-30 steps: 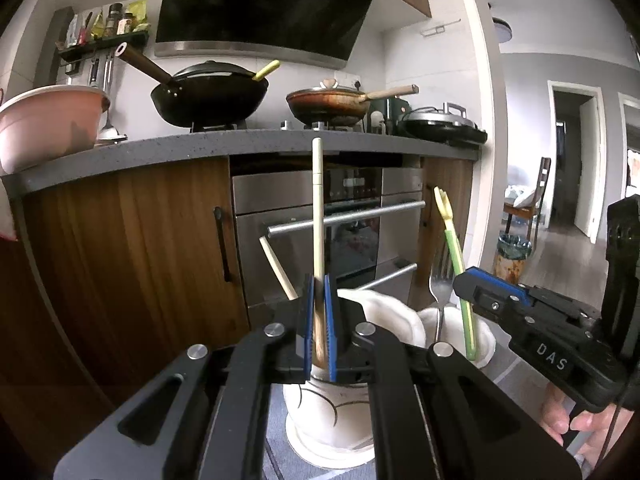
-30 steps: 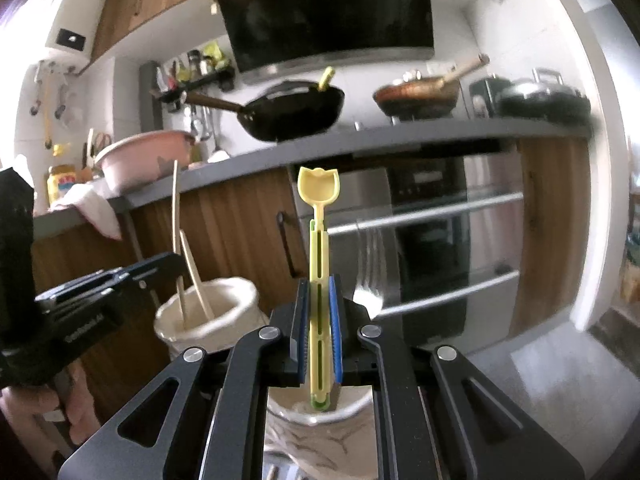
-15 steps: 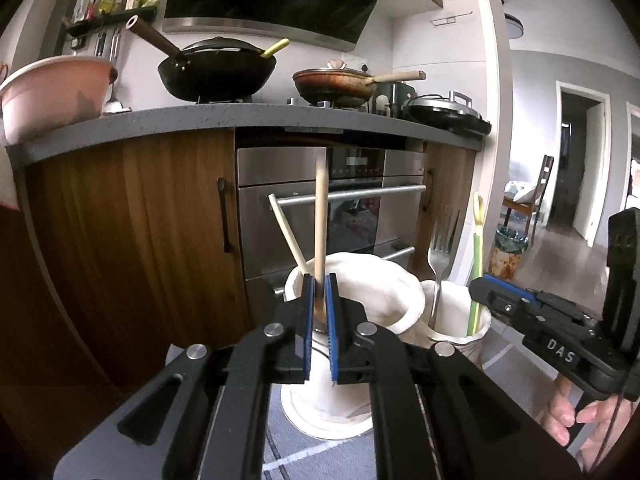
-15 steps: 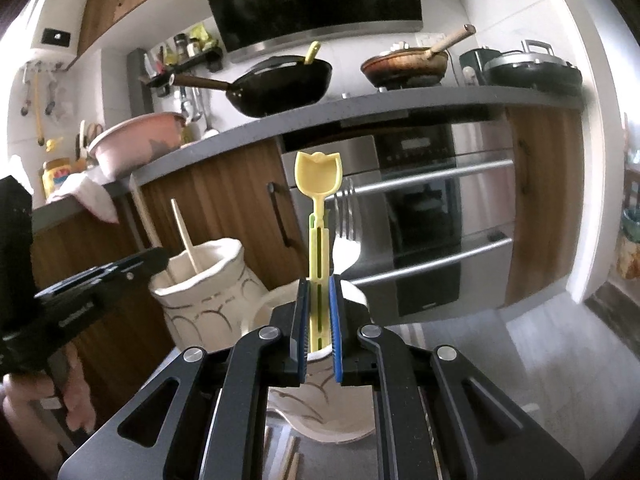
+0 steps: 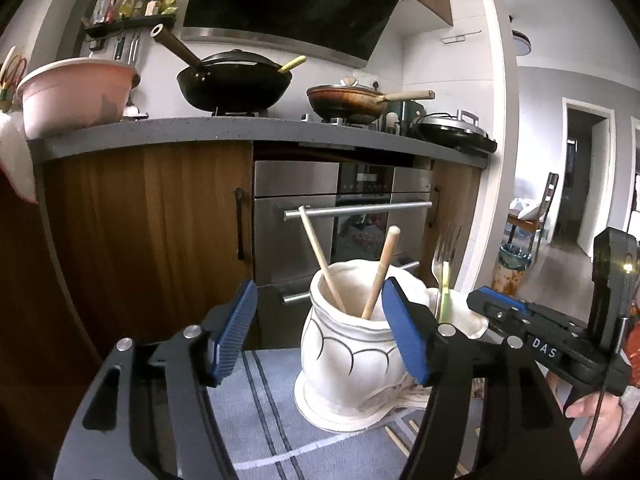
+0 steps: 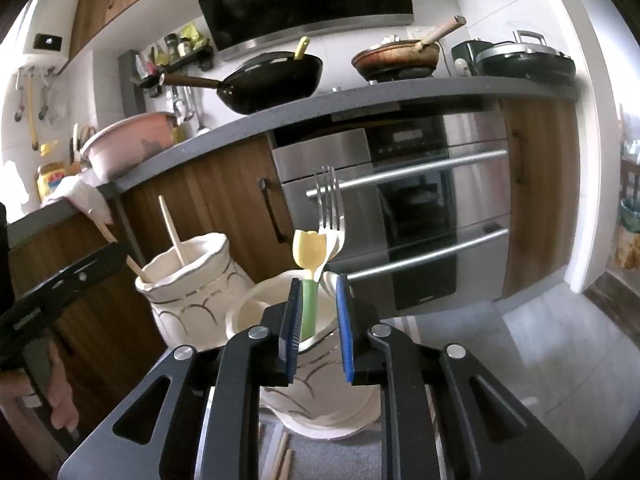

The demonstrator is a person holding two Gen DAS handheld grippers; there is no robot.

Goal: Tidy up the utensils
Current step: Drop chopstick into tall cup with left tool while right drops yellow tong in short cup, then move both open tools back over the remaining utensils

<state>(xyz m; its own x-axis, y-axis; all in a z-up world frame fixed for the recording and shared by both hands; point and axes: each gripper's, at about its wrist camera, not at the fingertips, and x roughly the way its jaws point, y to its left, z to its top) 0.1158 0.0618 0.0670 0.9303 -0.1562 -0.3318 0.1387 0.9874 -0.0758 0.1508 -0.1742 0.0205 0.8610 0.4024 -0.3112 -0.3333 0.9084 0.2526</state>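
Note:
My left gripper (image 5: 320,332) has its jaws opening wide, with nothing between the blue pads. Just ahead of it stands a white vase (image 5: 348,356) holding two wooden chopsticks (image 5: 378,272), both leaning free on its rim. My right gripper (image 6: 318,328) has its jaws opening around a green-handled yellow utensil (image 6: 308,256). A gap shows beside the handle, so the pads do not press it. The utensil stands in a second white vase (image 6: 256,300) next to a steel fork (image 6: 330,208).
Both vases sit on a blue striped mat (image 5: 272,400), where loose chopsticks (image 6: 282,456) lie near the vase bases. Behind are wooden cabinets, an oven (image 6: 420,208) and a grey counter with pans. A person's hand (image 5: 588,408) holds the right gripper.
The left jaws have let go of the chopstick, which dropped into the vase beside the other one. The right gripper lowered the yellow utensil into the second vase and its jaws have parted.

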